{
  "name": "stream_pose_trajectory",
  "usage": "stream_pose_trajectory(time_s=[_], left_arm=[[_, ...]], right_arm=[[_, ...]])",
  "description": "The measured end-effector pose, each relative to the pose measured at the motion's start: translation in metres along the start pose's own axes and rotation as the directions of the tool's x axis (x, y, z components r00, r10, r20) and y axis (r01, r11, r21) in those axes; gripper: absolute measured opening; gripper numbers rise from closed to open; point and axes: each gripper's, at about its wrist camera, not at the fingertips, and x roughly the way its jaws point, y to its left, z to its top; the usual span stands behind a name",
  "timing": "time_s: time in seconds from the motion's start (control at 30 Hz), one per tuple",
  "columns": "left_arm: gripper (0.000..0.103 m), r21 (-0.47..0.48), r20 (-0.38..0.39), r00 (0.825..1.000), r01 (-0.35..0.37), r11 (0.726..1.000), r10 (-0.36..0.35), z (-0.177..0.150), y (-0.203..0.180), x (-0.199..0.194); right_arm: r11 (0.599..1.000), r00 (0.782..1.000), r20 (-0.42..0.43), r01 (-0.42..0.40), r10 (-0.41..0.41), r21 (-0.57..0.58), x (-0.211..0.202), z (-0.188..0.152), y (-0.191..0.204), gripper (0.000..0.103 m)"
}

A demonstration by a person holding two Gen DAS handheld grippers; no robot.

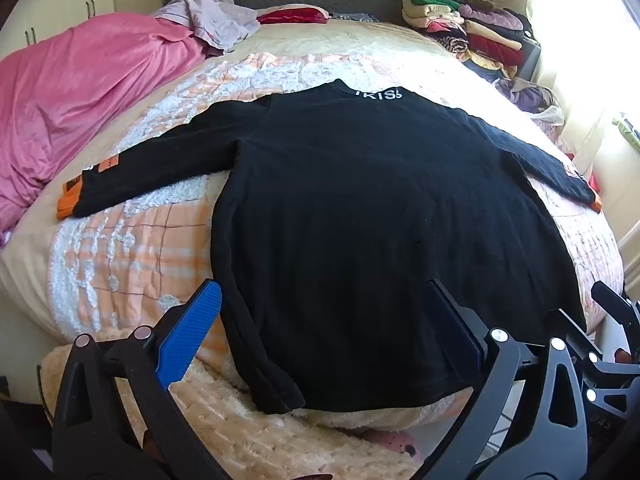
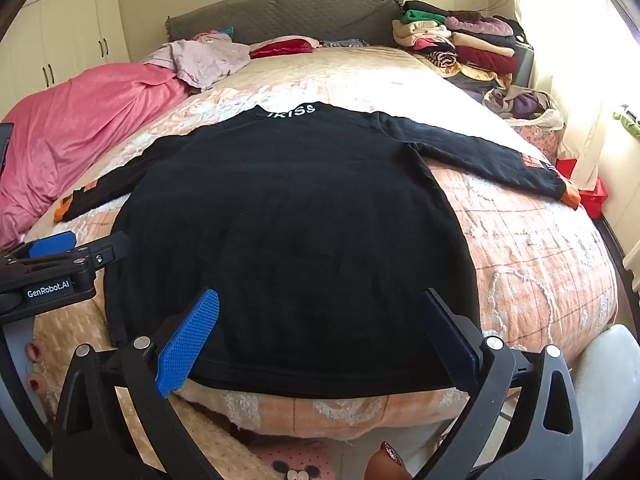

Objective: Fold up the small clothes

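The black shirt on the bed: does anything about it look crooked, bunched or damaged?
Nothing serious. The black shirt lies flat, sleeves spread, no visible damage. Only its left hem corner hangs slightly over the bed edge. Both grippers are open, holding nothing.

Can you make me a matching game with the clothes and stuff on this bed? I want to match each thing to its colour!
Things:
1. shirt
2. blanket
3. shirt cuff
4. headboard

Colours:
A. orange
B. grey
C. black
D. pink

Pairs: 1-C, 2-D, 3-A, 4-B
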Motion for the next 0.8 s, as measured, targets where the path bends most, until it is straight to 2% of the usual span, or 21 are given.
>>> stream_pose_trajectory(time_s=[0.8], left_arm=[[0.094, 0.004, -0.004, 1.000, 0.000, 1.000, 0.000, -0.0026, -0.0057, 0.0010]], right_arm=[[1.000, 1.000, 0.007, 0.008, -0.008, -0.006, -0.0039, 0.0002, 0.0019, 0.099]])
